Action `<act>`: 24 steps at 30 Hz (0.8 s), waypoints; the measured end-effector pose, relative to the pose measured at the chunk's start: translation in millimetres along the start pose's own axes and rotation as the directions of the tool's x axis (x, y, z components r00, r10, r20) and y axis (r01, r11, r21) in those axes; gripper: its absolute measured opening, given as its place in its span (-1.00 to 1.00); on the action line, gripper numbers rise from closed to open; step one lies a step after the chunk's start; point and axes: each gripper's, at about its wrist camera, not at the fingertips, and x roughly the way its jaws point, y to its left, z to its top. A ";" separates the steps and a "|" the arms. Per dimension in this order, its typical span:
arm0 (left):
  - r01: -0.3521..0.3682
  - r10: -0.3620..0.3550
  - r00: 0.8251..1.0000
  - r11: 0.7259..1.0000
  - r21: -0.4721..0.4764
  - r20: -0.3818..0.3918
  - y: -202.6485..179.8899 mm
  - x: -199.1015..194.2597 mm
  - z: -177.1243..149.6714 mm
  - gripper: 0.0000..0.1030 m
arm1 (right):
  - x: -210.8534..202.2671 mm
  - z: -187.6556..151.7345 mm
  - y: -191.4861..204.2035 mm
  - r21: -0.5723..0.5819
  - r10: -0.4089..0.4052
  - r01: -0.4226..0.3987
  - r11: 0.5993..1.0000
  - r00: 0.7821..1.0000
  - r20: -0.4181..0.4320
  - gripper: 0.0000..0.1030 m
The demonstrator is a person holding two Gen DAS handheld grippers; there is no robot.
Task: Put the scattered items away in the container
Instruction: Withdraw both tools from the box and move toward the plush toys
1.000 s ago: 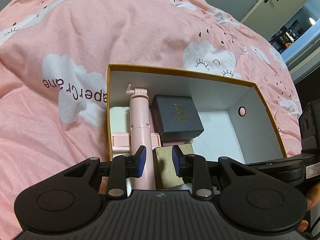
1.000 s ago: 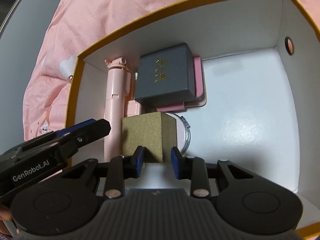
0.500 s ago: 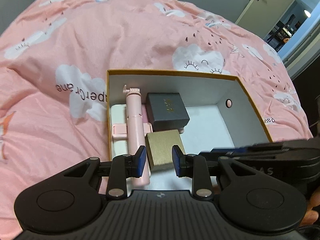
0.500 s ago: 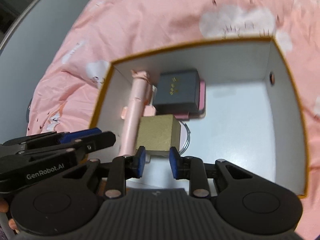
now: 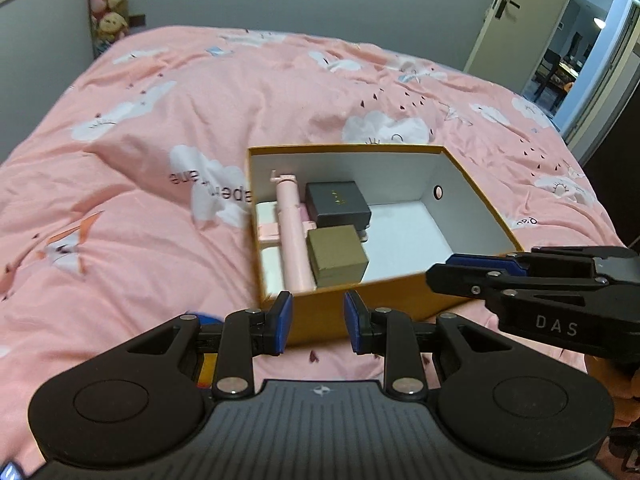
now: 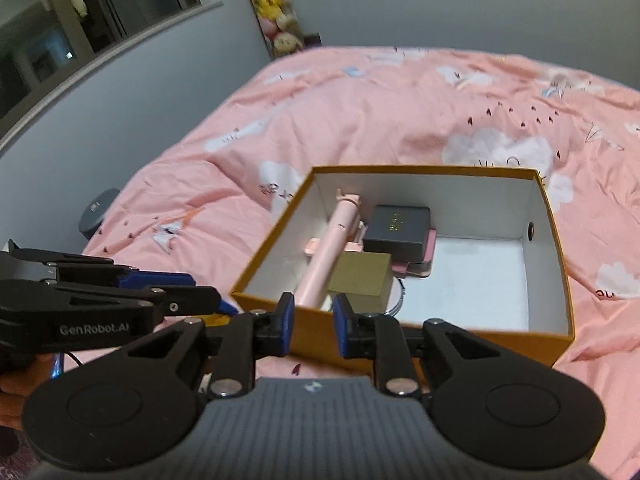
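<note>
Withdrawing from the container (image 5: 484,208), an orange-walled, white-lined box resting on the bed, both grippers stand clear of its near wall. Left gripper (image 5: 318,322): jaws partly apart, nothing between them. Right gripper (image 6: 313,322): jaws have just been closing, a narrow gap left, nothing held. Inside, at the left end, lie a pink selfie stick (image 5: 291,232), a dark box (image 5: 336,204) and a tan box (image 5: 336,254) just beside the stick (pale and pink items beneath are partly hidden). To finish well, judge the retreat upward and back, so no finger clips the rim. Surface: pink quilt (image 5: 160,120) with cloud print, soft and creased. Room: grey walls, plush toys (image 6: 272,4) in the corner, an open door (image 5: 516,12).
</note>
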 end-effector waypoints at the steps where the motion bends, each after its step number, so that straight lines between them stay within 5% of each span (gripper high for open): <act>1: -0.014 0.014 1.000 1.000 -0.003 0.008 1.7 -5.2 -5.6 -0.39 | -4.1 -7.1 3.4 -0.007 0.005 -0.005 1.000 1.000 0.017 -0.58; 13: -0.158 0.159 0.985 0.987 -0.026 0.059 1.3 -22.5 -94.6 -0.39 | -12.1 -101.1 54.1 -0.156 -0.002 0.014 0.988 0.997 0.079 -0.59; 24: -0.205 0.204 0.979 0.978 -0.036 -0.018 6.2 -15.5 -134.5 -0.39 | 2.2 -145.8 96.5 -0.295 0.036 -0.040 0.955 0.999 -0.018 -0.58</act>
